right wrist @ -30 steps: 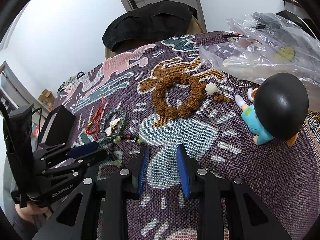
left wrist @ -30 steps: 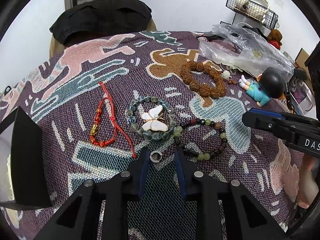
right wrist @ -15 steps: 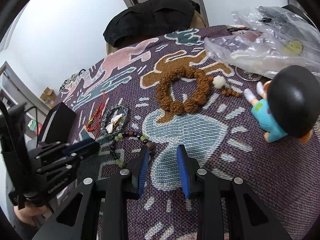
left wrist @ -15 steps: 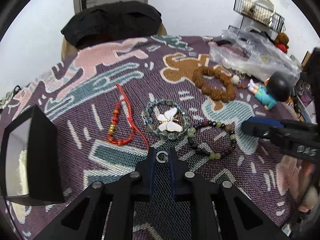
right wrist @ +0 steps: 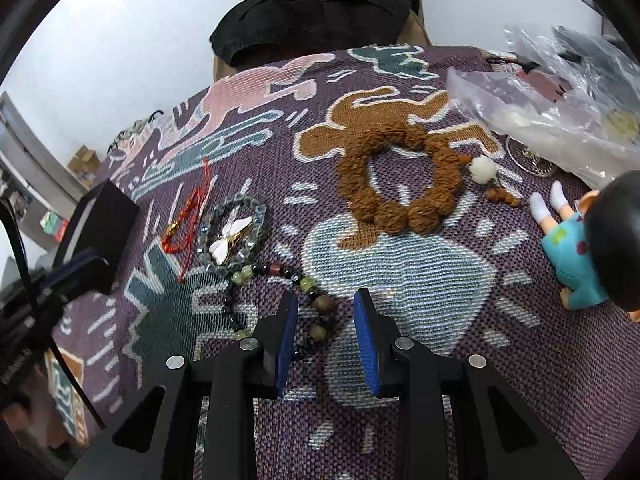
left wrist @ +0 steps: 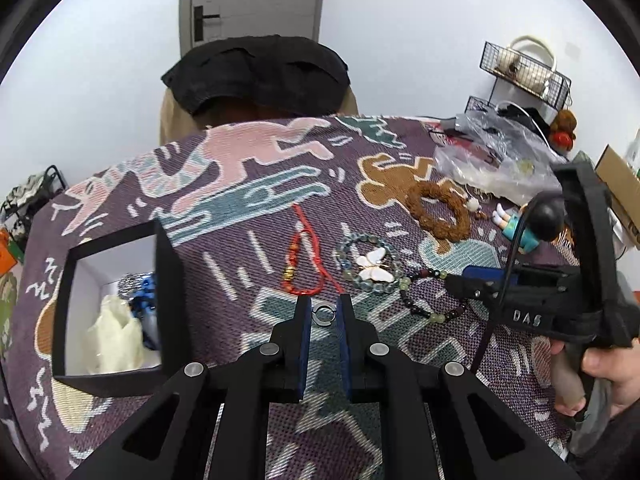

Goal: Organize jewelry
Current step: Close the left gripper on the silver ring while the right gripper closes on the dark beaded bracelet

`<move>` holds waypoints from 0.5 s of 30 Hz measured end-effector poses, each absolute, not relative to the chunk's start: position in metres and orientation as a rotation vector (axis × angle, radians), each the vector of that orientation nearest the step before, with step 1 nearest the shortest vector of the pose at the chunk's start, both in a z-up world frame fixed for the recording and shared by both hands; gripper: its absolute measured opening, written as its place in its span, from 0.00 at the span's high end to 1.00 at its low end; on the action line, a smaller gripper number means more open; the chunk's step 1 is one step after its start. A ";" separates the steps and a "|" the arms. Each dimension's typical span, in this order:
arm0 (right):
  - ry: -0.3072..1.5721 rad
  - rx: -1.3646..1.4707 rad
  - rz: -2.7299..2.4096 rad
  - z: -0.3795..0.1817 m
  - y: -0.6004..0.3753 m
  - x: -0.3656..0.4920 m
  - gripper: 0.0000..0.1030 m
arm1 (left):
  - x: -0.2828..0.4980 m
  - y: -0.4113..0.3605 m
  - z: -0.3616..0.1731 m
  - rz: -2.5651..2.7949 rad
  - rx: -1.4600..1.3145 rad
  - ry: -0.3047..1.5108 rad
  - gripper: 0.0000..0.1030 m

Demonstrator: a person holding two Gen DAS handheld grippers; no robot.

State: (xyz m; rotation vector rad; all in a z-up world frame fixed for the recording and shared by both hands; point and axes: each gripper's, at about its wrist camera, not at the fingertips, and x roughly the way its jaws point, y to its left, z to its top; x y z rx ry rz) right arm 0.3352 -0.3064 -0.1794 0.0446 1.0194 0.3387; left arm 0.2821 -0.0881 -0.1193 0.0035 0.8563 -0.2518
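Left wrist view: left gripper clamped on small silver ring held at its fingertips; right gripper stands apart, dark beaded bracelet lying between its pads.

White walls, grey door, patterned tablecloth, wire shelf, dark-draped chair

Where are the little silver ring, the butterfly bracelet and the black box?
silver ring (left wrist: 323, 314), left wrist view, on its band.
butterfly bracelet (left wrist: 375, 267), left wrist view, on the white butterfly.
black box (left wrist: 170, 280), left wrist view, on its right wall.
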 end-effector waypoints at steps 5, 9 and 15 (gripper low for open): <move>1.013 -0.035 0.342 -0.179 -0.300 0.325 0.91 | 0.273 -0.078 -0.114 -0.246 -0.026 0.839 0.87; 0.958 -0.016 0.373 -0.167 -0.298 0.310 0.91 | 0.264 -0.073 -0.109 -0.244 -0.036 0.819 0.87; 0.842 0.005 0.397 -0.124 -0.295 0.291 0.91 | 0.247 -0.059 -0.093 -0.237 -0.054 0.774 0.87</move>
